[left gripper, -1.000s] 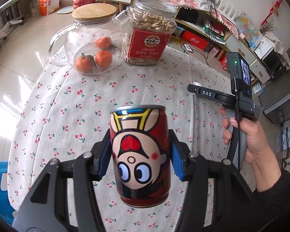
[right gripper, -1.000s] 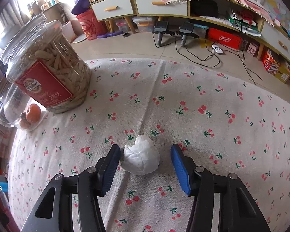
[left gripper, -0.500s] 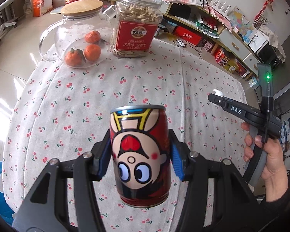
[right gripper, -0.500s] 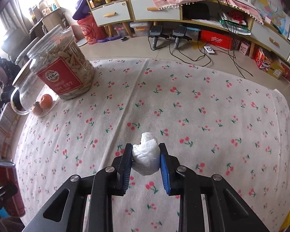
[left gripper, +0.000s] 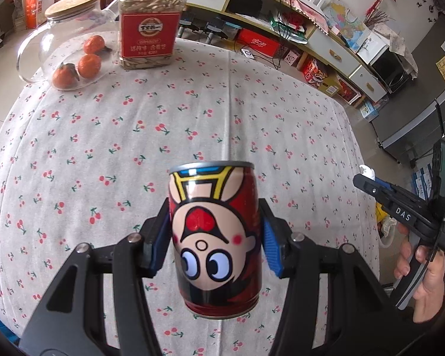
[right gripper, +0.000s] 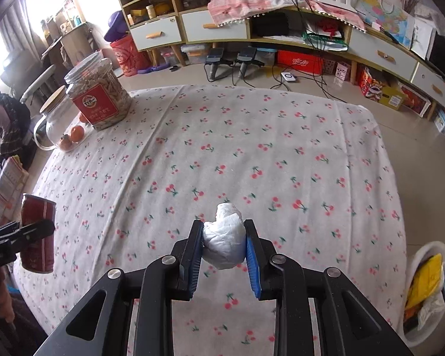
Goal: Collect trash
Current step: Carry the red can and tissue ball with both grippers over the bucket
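My left gripper point(left gripper: 215, 238) is shut on a red cartoon-face drink can point(left gripper: 215, 237), held upright above the cherry-print tablecloth point(left gripper: 163, 124). The can also shows at the left edge of the right wrist view point(right gripper: 38, 233). My right gripper point(right gripper: 224, 238) is shut on a crumpled white paper ball point(right gripper: 225, 241) and holds it above the cloth. The right gripper also shows at the right of the left wrist view point(left gripper: 370, 182), with the white ball at its tip point(left gripper: 368, 172).
A jar of seeds point(left gripper: 149, 26) and a glass jug with oranges point(left gripper: 71, 50) stand at the table's far left corner. A white bin holding trash point(right gripper: 427, 290) sits on the floor beyond the table's right edge. Shelves and cabinets point(right gripper: 252, 23) line the far wall.
My right gripper shut on the paper ball and lifted it off the cloth. Both grippers rose and drew back from the table; the can stays gripped in the left one.
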A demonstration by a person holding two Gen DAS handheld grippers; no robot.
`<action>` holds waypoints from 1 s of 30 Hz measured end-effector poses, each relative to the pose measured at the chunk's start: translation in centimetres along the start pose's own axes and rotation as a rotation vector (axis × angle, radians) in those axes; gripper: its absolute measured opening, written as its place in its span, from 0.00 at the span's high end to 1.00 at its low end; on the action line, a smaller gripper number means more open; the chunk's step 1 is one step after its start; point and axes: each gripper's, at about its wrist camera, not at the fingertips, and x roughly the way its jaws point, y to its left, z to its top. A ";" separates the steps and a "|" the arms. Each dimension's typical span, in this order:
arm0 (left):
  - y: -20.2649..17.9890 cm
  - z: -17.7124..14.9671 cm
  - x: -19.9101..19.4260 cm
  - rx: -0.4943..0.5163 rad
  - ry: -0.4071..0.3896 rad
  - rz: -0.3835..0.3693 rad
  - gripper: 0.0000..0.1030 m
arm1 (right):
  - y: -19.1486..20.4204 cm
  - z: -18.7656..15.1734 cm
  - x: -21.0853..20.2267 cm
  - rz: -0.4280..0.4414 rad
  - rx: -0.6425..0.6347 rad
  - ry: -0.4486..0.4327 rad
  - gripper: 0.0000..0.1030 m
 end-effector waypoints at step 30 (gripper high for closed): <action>-19.9 -3.7 6.9 0.306 0.133 -0.153 0.46 | -29.2 -13.6 -12.5 -0.142 0.528 -0.069 0.73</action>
